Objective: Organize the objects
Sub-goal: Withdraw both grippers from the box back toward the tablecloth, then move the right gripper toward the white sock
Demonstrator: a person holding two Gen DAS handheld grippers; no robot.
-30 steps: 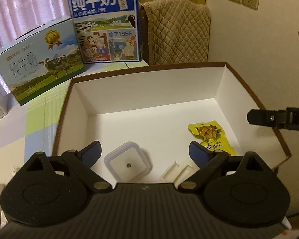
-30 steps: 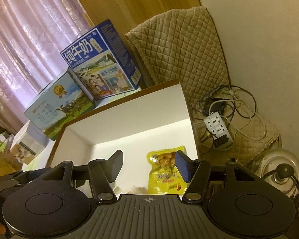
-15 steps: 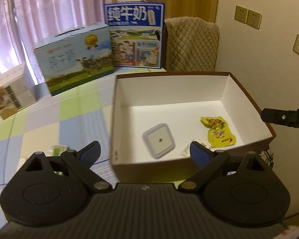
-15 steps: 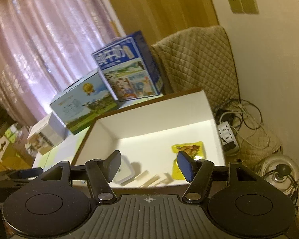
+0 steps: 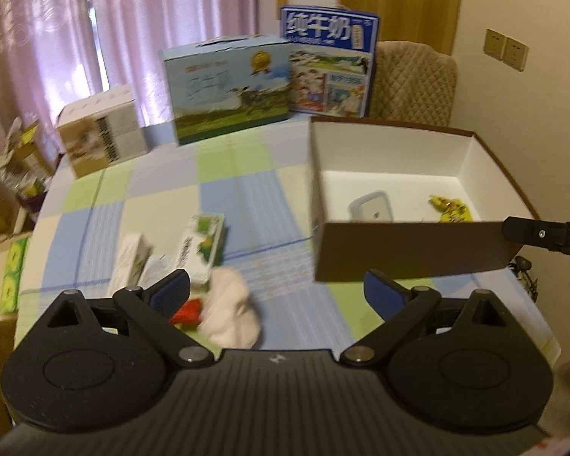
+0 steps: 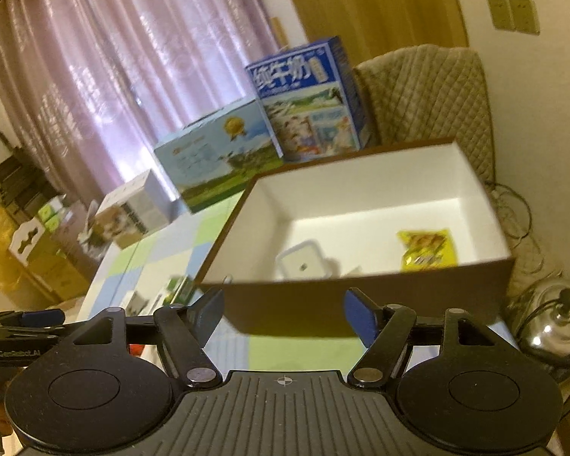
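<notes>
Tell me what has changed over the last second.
Both grippers pulled back out of the box; the left gripper also swung left, over the loose items on the tablecloth, near the white cloth. The right gripper now sits before the box's near wall. Both remain open and empty. The container and yellow packet lie unmoved inside.

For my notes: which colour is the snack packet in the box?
Yellow snack packet, clearest in the right wrist view.

Left claw [image 5: 277, 290] jaws spread wide, empty. Right claw [image 6: 283, 313] jaws spread wide, empty.
</notes>
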